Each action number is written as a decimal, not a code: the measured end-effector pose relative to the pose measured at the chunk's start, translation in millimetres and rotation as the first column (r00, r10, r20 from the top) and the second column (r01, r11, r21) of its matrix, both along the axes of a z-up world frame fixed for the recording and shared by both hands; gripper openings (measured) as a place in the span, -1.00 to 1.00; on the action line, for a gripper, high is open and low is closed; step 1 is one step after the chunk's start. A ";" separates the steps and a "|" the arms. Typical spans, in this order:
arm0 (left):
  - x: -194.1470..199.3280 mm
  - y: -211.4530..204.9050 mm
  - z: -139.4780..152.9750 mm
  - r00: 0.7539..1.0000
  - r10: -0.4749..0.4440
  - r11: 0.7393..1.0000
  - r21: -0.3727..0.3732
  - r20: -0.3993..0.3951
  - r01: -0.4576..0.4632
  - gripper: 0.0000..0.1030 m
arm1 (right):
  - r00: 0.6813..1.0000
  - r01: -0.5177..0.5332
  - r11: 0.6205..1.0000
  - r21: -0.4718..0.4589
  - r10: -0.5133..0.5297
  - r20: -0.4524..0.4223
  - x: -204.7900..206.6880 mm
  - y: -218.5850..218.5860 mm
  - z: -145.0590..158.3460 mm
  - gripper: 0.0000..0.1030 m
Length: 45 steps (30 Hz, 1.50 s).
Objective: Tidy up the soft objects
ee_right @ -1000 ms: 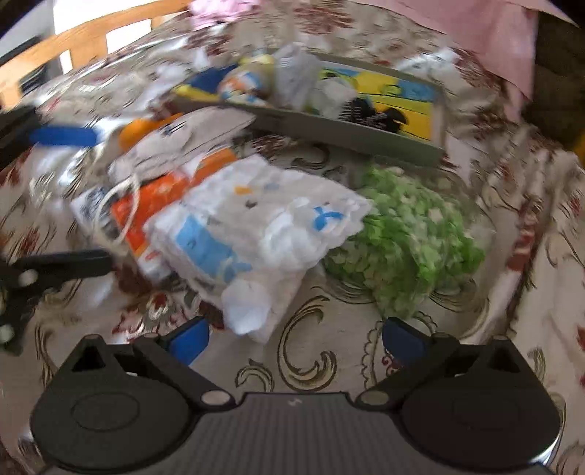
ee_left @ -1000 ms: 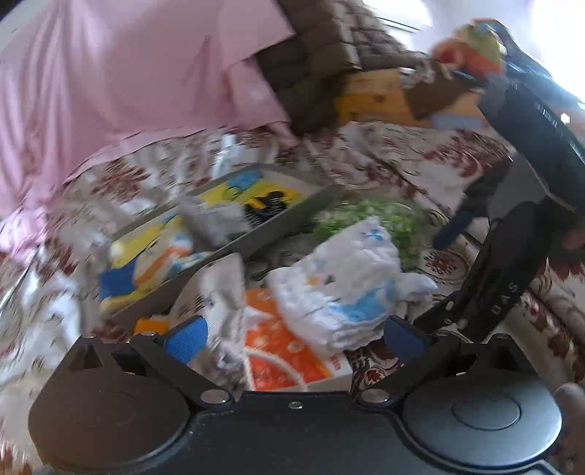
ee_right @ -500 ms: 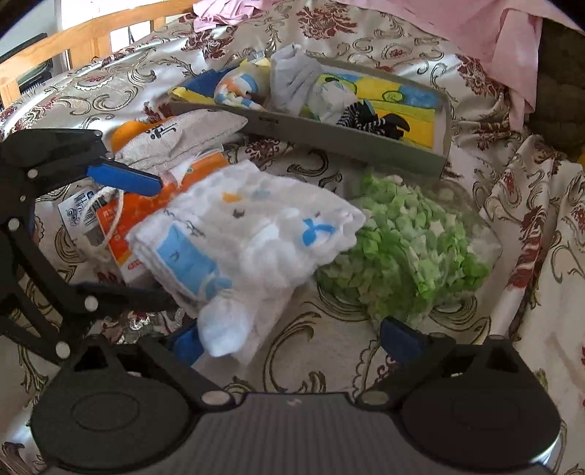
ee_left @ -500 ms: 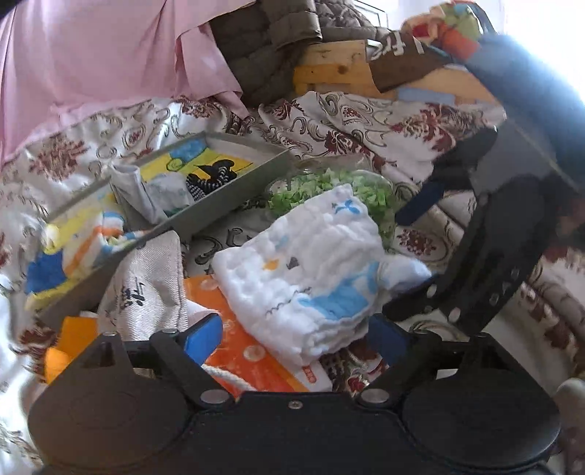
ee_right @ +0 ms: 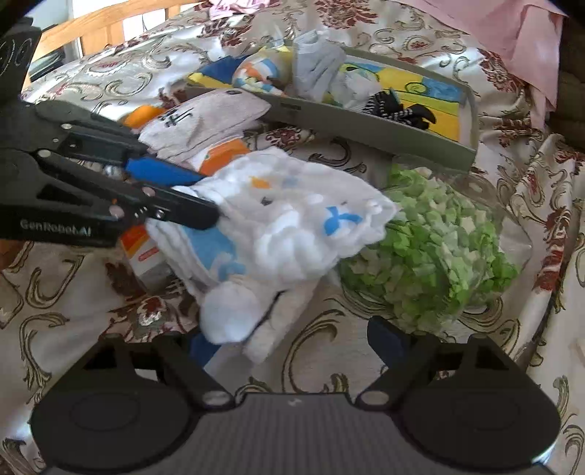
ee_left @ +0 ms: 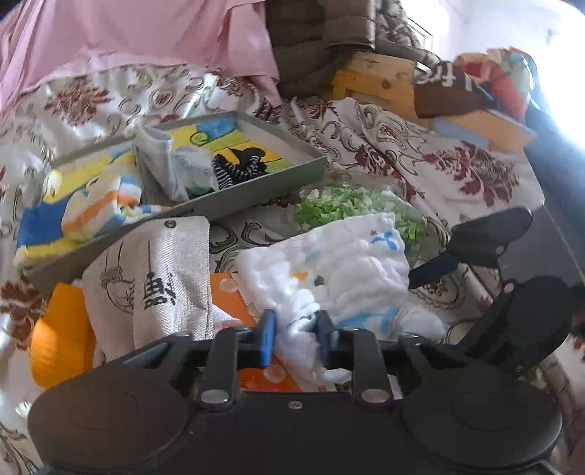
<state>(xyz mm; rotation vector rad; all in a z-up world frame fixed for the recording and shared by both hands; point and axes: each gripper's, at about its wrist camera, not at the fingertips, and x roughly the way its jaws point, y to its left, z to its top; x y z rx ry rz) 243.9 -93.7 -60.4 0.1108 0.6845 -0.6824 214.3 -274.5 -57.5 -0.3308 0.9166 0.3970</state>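
A white quilted cloth (ee_left: 340, 270) with blue and orange marks lies on the patterned bedspread. My left gripper (ee_left: 294, 338) is shut on its near edge. The cloth (ee_right: 289, 223) also shows in the right wrist view, with the left gripper (ee_right: 197, 197) pinching its left edge. My right gripper (ee_right: 292, 339) is open, just in front of the cloth's near corner. A grey tray (ee_left: 256, 182) behind holds socks and small cloths.
A clear bag of green foam bits (ee_right: 431, 248) lies right of the cloth. A beige pouch with black print (ee_left: 153, 281), an orange packet (ee_left: 234, 303) and an orange object (ee_left: 62, 336) lie left. Pink fabric (ee_left: 128, 33) and a wooden frame (ee_left: 380, 80) are behind.
My left gripper has moved in and shut on the edge of the white cloth. The right gripper has stayed open near the cloth's front corner.
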 end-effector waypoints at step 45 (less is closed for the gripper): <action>-24.0 -16.5 -9.1 0.996 -0.058 0.995 0.083 0.071 0.053 0.92 | 0.987 -0.035 0.969 0.244 -0.005 0.160 -2.3 -1.2 30.5 -0.72</action>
